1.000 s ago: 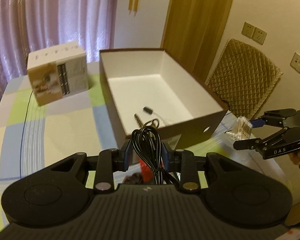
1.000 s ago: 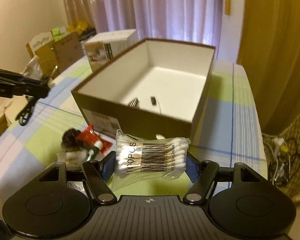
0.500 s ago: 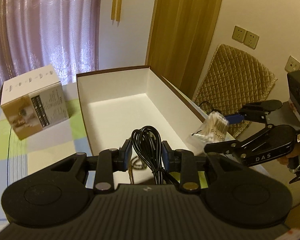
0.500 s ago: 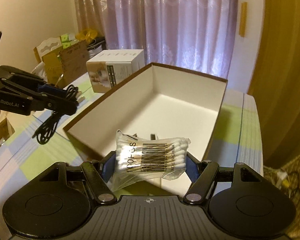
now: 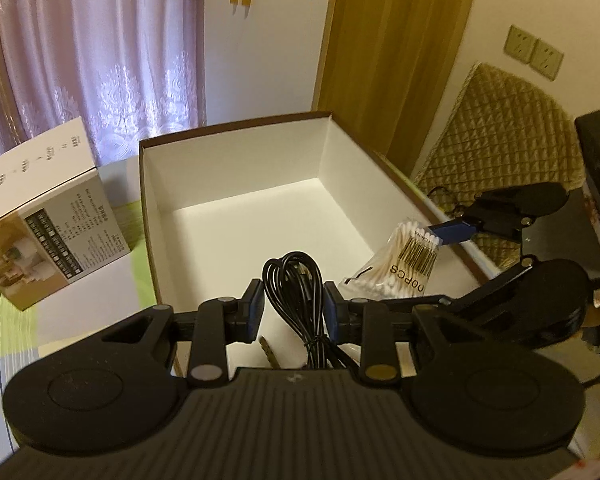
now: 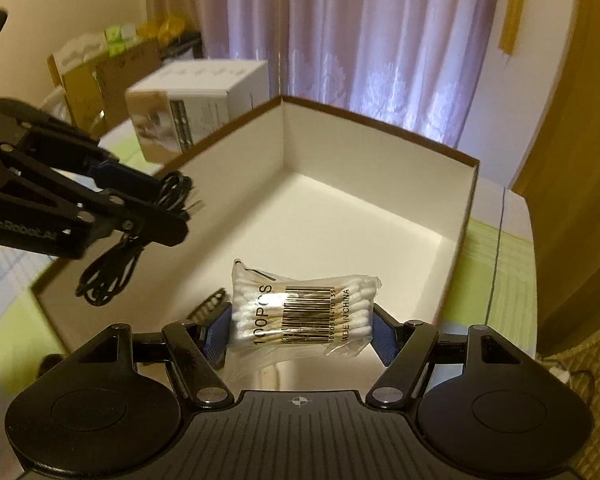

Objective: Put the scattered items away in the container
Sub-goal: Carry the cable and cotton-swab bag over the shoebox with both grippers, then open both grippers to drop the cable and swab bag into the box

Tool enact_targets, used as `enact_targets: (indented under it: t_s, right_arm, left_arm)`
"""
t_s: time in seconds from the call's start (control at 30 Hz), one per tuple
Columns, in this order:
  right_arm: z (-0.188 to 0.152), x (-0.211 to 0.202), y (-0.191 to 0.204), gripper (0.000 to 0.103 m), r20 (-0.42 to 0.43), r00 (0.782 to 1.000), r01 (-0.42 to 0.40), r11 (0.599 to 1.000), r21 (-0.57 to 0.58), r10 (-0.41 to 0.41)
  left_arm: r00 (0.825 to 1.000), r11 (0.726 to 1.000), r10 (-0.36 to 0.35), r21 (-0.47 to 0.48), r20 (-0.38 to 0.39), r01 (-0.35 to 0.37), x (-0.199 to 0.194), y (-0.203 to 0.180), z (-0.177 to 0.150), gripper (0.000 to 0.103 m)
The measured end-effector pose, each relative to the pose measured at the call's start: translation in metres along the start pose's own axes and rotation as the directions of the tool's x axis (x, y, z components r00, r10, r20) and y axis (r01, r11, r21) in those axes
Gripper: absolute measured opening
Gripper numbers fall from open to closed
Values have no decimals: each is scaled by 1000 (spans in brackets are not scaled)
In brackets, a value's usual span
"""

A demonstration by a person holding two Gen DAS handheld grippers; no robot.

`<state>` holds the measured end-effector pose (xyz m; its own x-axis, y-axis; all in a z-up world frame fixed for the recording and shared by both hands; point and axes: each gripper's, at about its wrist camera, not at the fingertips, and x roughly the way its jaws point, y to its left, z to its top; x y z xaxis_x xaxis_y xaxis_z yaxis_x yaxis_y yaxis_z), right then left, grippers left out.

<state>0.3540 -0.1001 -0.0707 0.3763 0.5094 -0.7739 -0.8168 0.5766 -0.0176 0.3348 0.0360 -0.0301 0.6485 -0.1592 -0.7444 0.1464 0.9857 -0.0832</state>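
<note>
Counting the things

Two grippers: the left gripper and the right gripper. One big open box, one bundle of black cable, one pack of cotton swabs, one small printed box, and two wall sockets.

Cardboard box: open-top, brown outside w/ white inside, sits on the counter. A small dark ridged item lies on its floor near the front; can't tell what it is. Black cable bundle: coiled, pinched between the left gripper jaws, loops sticking up, tail hanging down over the box's near end. Cotton-swab pack: clear bag, barcode, "100PCS", held sideways in the right gripper jaws, above box interior.
</note>
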Motion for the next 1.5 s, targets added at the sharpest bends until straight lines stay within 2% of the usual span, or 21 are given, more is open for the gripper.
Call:
enact_targets:
  t_s: [0.37,0.7,1.1,1.27,1.33,1.4,1.5]
  right_arm:
    - [14,44,-13,68,-80,996,19,998,-52,-23]
    - [18,55,-16,68,-90,994,45,992,-122,-56]
    - [10,56,-10,68,-94,994,40,979,-200,-60]
    - [8,54,-9,68,-87,994,41,978,-206,-60]
    - [7,53,-8,72,-83,995,35,977,-208,-54]
    - [7,50,-7,88,-63,997,39,977,-211,-53]
    - [7,42,-7,96,-29,999,26,979,-203,-33]
  left_arm:
    - [996,997,64,44,-57,-62,59,12,15,26]
    - [990,994,93,63,-107,-86,90,12,14,26]
    - [990,995,94,38,-110,-90,89,13,13,26]
    - [989,994,100,59,-111,-93,83,10,10,26]
    - [989,994,100,66,-110,-93,81,8,9,26]
    - [989,993,102,68,-112,-94,80,7,8,28]
    - [988,992,105,77,-111,-97,79,4,9,34]
